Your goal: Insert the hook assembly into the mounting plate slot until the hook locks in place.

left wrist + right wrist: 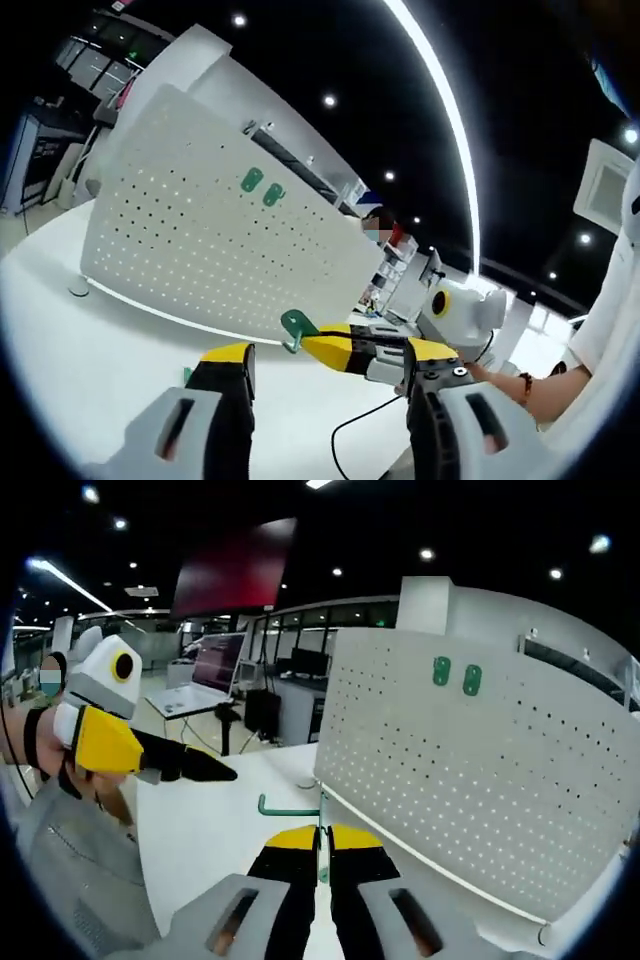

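Right claw (320,848) is pressed together on the green hook (290,807), near the pegboard's (480,780) lower edge. Left claw (330,372) hangs spread over the tabletop (90,340). Stiff and light, the hook probably suits a stem grip.

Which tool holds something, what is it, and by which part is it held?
The right tool holds the green hook, clamped at its flat plate end, hook arm sticking out sideways. The left tool holds nothing.

Pegboard (480,770) is looking like matt white perforated sheet metal. Green hook (290,807) is showing smooth, coated finish. Table (90,370) is reading glossy white.
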### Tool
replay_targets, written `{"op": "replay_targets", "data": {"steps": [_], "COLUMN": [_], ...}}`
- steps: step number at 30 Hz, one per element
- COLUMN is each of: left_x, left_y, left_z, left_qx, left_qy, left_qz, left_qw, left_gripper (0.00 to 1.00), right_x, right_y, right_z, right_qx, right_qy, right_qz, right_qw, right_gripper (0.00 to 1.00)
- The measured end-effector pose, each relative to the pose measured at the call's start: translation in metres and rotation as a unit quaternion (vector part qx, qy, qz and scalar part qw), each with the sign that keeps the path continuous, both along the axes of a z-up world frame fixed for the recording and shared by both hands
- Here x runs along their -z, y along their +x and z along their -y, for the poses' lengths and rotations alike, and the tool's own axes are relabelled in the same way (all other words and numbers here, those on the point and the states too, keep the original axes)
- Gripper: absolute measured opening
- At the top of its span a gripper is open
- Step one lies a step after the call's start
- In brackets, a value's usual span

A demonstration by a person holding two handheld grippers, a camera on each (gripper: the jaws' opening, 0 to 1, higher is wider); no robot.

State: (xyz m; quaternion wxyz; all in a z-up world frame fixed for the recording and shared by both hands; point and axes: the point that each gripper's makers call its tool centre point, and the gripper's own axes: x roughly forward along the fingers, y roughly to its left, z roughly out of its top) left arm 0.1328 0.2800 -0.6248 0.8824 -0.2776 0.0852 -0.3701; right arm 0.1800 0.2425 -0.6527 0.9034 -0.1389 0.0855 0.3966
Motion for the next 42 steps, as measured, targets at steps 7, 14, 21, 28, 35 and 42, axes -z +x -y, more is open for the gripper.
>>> {"op": "replay_targets", "data": {"steps": [7, 14, 21, 28, 35, 42], "left_x": [-0.003, -0.005, -0.007, -0.009, -0.015, -0.014], "left_y": [0.001, 0.001, 0.002, 0.001, 0.002, 0.001], "left_z": [0.001, 0.002, 0.000, -0.006, -0.008, -0.014], "left_qx": [0.001, 0.003, 0.007, 0.004, 0.003, -0.001], "left_qy": [-0.023, -0.039, -0.069, -0.081, -0.103, -0.119], "left_qz": [-0.007, -0.012, -0.030, -0.033, -0.034, -0.043], "left_qw": [0.9997, 0.9992, 0.9971, 0.9961, 0.9941, 0.9920], "left_gripper": [0.57, 0.52, 0.41, 0.32, 0.25, 0.17], "right_x": [-0.013, -0.027, -0.030, -0.035, -0.041, -0.044], "right_y": [-0.011, -0.017, -0.022, -0.026, -0.034, -0.037], "right_z": [-0.013, -0.023, -0.027, -0.035, -0.043, -0.046], "right_qx": [-0.022, -0.041, -0.041, -0.059, -0.080, -0.089], "right_qy": [0.018, 0.041, 0.055, 0.069, 0.082, 0.085], "right_qz": [0.016, 0.033, 0.030, 0.033, 0.044, 0.050], "right_qw": [0.9995, 0.9978, 0.9971, 0.9953, 0.9924, 0.9912], "right_gripper": [0.02, 0.02, 0.02, 0.02, 0.02, 0.02]}}
